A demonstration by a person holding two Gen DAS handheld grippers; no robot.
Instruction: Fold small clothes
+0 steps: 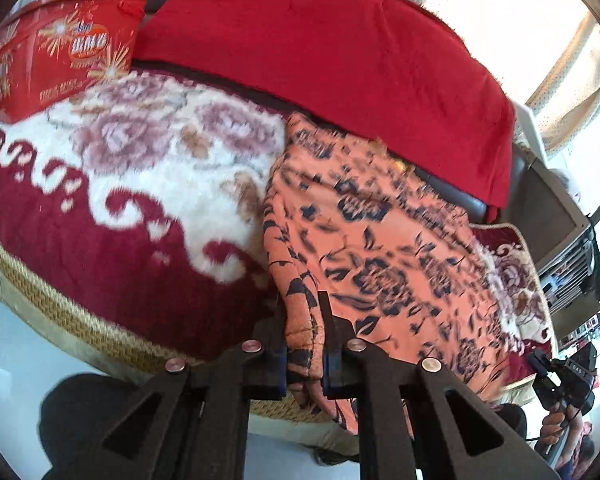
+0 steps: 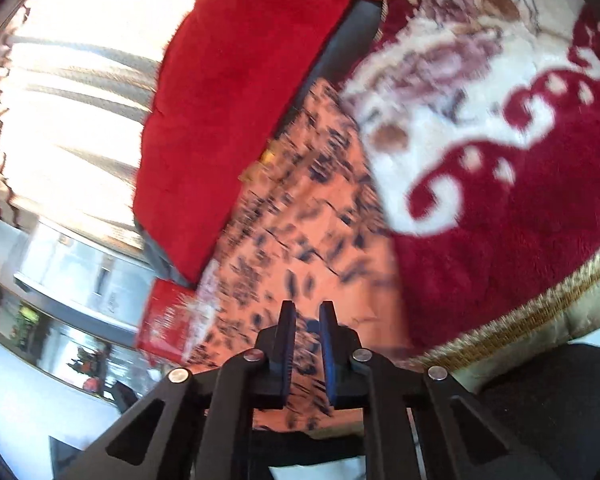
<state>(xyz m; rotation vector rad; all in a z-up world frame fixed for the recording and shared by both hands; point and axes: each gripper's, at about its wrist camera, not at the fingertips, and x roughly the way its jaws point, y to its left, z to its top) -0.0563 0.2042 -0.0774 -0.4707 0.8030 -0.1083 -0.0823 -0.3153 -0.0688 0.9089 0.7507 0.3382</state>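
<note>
An orange garment with a dark blue flower print [image 1: 380,248] lies spread on the floral rug of a sofa seat. My left gripper [image 1: 303,320] is shut on a bunched edge of the garment at its near left side. In the right wrist view the same garment [image 2: 300,220] is blurred by motion. My right gripper [image 2: 307,316] has its jaws close together with orange cloth between them, pinching the garment's near edge. The right gripper also shows small at the lower right of the left wrist view [image 1: 560,380], held by a hand.
A red and white floral rug [image 1: 120,184] with a gold braided edge covers the seat. A red blanket [image 1: 340,48] drapes the backrest. A red printed box [image 1: 56,48] stands at the far left. Bright curtained windows are behind.
</note>
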